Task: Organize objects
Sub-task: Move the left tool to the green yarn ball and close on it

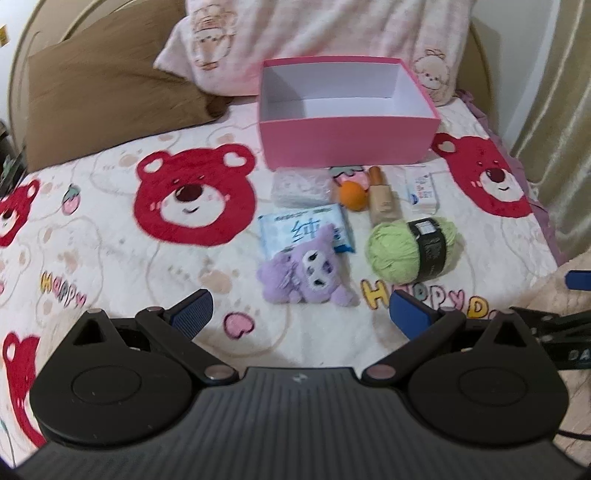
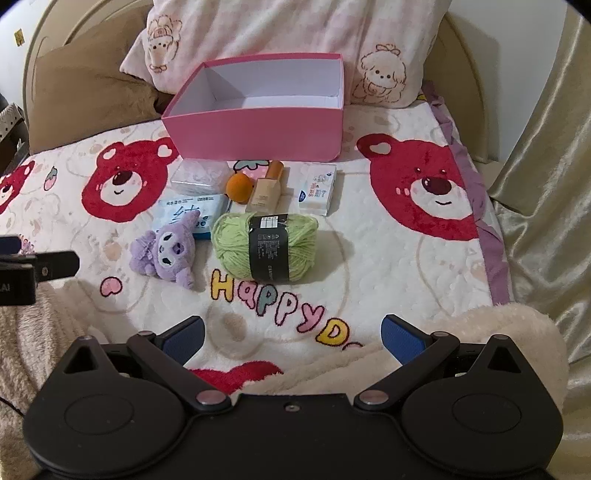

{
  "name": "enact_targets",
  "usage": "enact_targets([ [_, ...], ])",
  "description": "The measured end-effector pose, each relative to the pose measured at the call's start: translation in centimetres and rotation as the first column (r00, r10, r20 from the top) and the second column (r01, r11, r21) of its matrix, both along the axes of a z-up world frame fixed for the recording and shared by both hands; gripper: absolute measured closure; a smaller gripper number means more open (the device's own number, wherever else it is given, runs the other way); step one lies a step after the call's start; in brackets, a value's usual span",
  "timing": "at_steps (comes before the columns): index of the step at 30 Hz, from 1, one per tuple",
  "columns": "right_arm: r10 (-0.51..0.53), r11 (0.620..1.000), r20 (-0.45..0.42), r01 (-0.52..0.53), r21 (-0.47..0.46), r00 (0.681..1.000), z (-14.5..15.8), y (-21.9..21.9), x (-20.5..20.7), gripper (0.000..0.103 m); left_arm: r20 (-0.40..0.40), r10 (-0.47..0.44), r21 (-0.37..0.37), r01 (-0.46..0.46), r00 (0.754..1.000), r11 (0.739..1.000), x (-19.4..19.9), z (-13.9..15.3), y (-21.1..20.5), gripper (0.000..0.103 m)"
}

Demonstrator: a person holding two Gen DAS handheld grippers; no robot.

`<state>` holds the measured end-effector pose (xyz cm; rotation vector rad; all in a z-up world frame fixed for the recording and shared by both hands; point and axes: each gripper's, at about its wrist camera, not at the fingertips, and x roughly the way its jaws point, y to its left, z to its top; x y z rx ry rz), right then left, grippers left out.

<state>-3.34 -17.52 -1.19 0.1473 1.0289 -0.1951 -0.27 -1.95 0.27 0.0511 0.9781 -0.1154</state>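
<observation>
An empty pink box stands open on the bed. In front of it lie a purple plush toy, a green yarn ball, a blue wipes pack, a clear packet, an orange sponge, a foundation bottle and a small white box. My left gripper is open and empty, just short of the plush. My right gripper is open and empty, short of the yarn.
The bed has a bear-print blanket. A brown pillow and a pink pillow lie behind the box. A curtain hangs at the right. A fluffy cream blanket lies under my right gripper.
</observation>
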Motion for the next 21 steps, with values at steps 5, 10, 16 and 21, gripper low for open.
enact_targets([
  [5, 0.091, 0.995, 0.166, -0.084, -0.047, 0.982, 1.3, -1.2, 0.4, 0.000, -0.020, -0.085, -0.036, 0.084, 0.996, 0.996, 2.9, 0.7, -2.0, 0.000],
  [10, 0.213, 0.977, 0.303, -0.197, -0.083, 0.929, 0.4, -2.7, 1.5, 0.000, -0.036, -0.145, -0.060, 0.142, 0.989, 0.988, 6.5, 0.3, -4.4, 0.000],
  [16, 0.175, 0.976, 0.213, -0.198, 0.093, 0.961, -3.5, -4.6, 5.1, 0.000, -0.066, -0.178, -0.032, 0.176, 0.982, 0.984, 10.1, -3.1, -7.7, 0.000],
  [21, 0.230, 0.969, 0.128, -0.239, 0.061, 0.965, -5.9, -3.3, 6.6, 0.000, -0.097, -0.160, -0.080, 0.152, 0.982, 0.985, 11.3, -6.5, -7.9, 0.001],
])
